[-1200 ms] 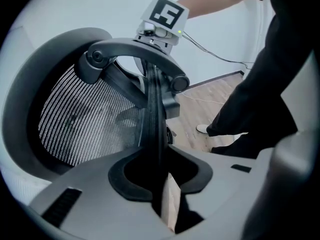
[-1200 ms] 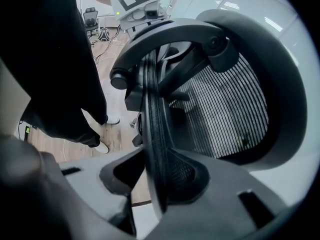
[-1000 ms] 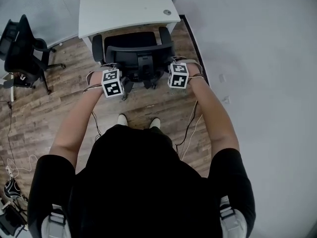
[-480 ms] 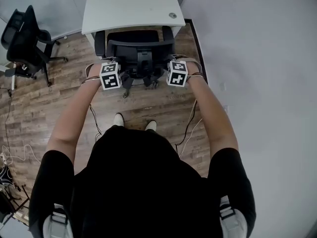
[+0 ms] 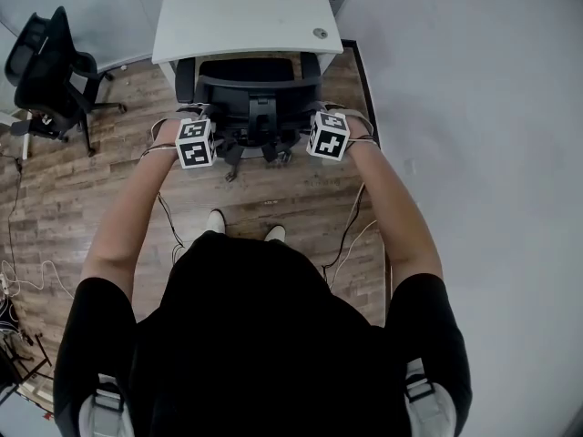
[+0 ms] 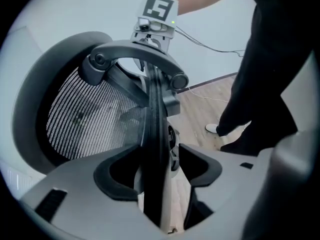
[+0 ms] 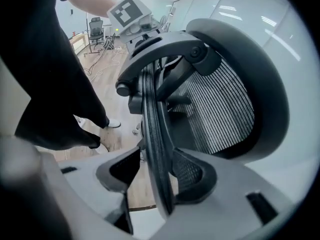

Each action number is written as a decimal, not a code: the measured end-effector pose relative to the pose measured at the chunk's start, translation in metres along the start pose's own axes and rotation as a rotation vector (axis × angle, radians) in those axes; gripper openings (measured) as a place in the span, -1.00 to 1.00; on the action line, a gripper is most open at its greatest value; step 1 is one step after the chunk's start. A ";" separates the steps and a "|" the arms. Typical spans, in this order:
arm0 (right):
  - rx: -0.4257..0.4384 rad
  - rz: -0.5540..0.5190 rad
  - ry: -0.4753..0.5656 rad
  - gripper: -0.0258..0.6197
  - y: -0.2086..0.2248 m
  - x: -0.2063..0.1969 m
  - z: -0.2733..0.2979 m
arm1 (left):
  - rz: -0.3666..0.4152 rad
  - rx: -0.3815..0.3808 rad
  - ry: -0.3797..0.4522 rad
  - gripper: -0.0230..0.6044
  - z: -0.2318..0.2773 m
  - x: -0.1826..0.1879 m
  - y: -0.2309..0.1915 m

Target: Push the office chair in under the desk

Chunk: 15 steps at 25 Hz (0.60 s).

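**Editor:** Where does the office chair (image 5: 258, 85) stand?

**Operator:** It sits square to the white desk (image 5: 237, 12). The front of its seat is tucked under the desk's near edge, both armrests are close to that edge, and the backrest faces me. From the head view I judge the push to be all but done.

**Editor:** And your grippers?

**Operator:** There is one at each side of the backrest. In the left gripper view, the left gripper (image 6: 160, 160) straddles the dark backrest rim (image 6: 152, 109), with one jaw on the mesh side and one on the frame side. Its jaws are opening and daylight shows beside the rim, so it no longer pinches. The right gripper (image 7: 160, 171) mirrors it on the other edge. It is also opening, with the rim between its jaws and a clear gap on the frame side.

**Editor:** Why hold it there?

**Operator:** With a hold on both edges, I reckon the chair rolls straight on its casters and doesn't swivel. Letting go with both together should leave it where it stands.

**Editor:** Is anything nearby?

**Operator:** A second chair (image 5: 47, 66) stands well apart to the left, on the wood floor (image 5: 82, 189). It is clear of the desk.
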State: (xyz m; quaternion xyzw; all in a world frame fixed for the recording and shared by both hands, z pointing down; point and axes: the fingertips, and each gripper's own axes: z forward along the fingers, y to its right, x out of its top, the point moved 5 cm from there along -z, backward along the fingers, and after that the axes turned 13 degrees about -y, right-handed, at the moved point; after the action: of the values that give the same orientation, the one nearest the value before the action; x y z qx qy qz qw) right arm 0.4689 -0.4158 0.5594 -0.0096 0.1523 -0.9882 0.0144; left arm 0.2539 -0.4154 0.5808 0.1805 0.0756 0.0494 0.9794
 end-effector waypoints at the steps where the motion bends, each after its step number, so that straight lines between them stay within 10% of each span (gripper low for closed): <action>1: 0.002 -0.006 0.000 -0.33 0.000 -0.002 -0.003 | -0.005 0.006 0.000 -0.13 -0.003 -0.001 -0.001; 7: -0.077 0.064 0.139 -0.33 0.002 -0.003 -0.044 | -0.150 0.131 0.135 -0.12 -0.047 0.003 -0.011; 15: -0.157 0.540 0.671 -0.34 -0.008 0.005 -0.126 | -0.457 0.268 0.518 -0.19 -0.131 0.031 0.007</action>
State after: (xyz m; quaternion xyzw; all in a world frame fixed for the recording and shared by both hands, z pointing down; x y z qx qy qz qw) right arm 0.4609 -0.3703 0.4417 0.3511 0.2203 -0.8827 0.2215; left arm 0.2625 -0.3597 0.4584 0.2672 0.3652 -0.1368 0.8812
